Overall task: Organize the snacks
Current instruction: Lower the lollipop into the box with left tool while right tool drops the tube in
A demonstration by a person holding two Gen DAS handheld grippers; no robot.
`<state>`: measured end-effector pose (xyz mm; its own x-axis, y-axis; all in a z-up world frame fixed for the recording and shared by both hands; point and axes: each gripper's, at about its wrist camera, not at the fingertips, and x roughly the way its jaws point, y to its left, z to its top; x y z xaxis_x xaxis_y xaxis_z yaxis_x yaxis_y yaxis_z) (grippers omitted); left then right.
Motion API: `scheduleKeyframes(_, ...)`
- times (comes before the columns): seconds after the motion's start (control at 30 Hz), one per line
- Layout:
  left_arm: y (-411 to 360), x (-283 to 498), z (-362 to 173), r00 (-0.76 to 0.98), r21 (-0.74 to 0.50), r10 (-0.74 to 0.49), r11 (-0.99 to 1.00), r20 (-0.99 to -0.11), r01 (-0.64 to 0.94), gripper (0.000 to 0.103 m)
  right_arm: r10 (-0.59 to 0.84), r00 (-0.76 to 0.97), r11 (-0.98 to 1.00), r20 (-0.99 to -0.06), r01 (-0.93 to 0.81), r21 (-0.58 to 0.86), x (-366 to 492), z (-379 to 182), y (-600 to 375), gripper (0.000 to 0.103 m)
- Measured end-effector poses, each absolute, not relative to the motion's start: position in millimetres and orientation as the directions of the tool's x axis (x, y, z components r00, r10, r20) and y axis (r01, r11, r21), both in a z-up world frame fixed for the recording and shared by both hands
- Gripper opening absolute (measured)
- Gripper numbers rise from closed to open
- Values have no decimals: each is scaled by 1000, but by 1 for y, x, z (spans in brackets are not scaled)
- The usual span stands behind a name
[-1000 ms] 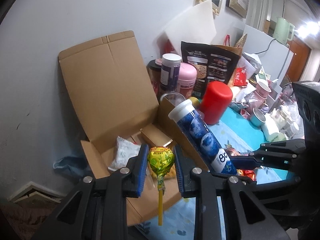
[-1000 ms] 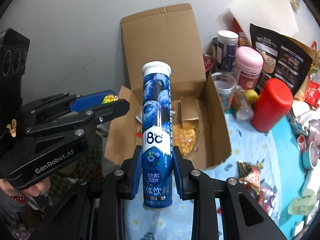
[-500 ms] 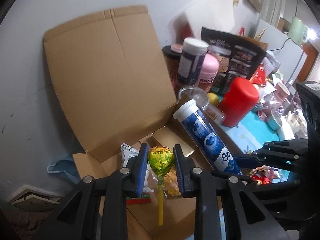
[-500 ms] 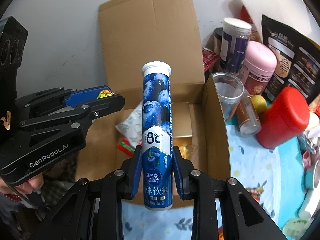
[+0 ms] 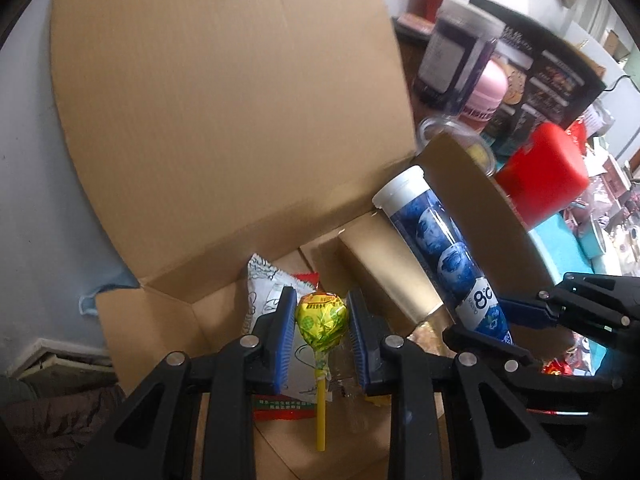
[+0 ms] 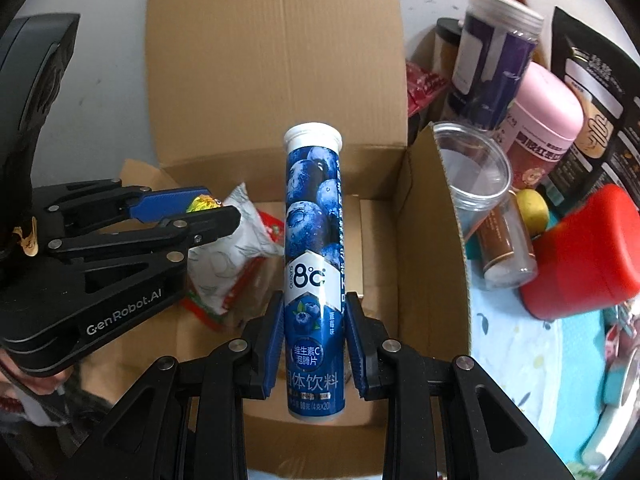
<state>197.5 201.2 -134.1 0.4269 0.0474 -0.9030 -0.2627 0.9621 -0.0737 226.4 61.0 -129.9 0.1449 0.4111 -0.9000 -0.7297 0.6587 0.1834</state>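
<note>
While both grippers hang over the open cardboard box (image 6: 432, 216), we see its tall lid flap (image 5: 224, 92) upright against the pale wall behind. Inside the box lie a gold carton (image 5: 384, 272), a white printed pouch (image 6: 236, 240) and a red-and-green packet (image 5: 280, 406), all near the floor of the box. To the right of the box, on the blue cloth, we note a red canister (image 6: 584, 252), a pink-lidded jar (image 6: 540, 132) and a clear plastic cup (image 6: 476, 168) just beside the box wall. The right gripper (image 6: 314, 340) is clamped on the blue tablet tube (image 6: 314, 240), which stands upright along the fingers, its white cap farthest from the camera, above the box interior. The left gripper (image 5: 322, 332) is clenched on the lollipop (image 5: 320, 320): the pads press on the yellow-green wrapped head, and the yellow stick trails back between the fingers.
</note>
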Motion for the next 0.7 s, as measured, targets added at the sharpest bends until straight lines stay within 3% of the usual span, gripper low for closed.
scheduleKeyframes(0.47, 210, 202, -165, 350, -33, 95, 938, -932, -344, 26, 352, 115, 646, -929, -748, 152, 224, -156, 79, 29)
scheduleKeyframes(0.53, 210, 202, -166, 342, -22, 107, 935, -934, -353, 27, 336, 114, 653, -935, -743, 144, 224, -158, 78, 34)
scheduleKeyframes(0.6, 209, 201, -166, 333, -10, 120, 932, -935, -363, 34, 323, 116, 662, -939, -737, 137, 224, -158, 76, 45)
scheduleKeyframes(0.67, 206, 204, -167, 327, -14, 115, 930, -938, -369, 65, 313, 115, 667, -943, -733, 132, 224, -159, 73, 53)
scheduleKeyframes(0.7, 205, 203, -166, 329, -19, 113, 929, -938, -371, 74, 309, 114, 668, -944, -733, 130, 223, -159, 72, 54)
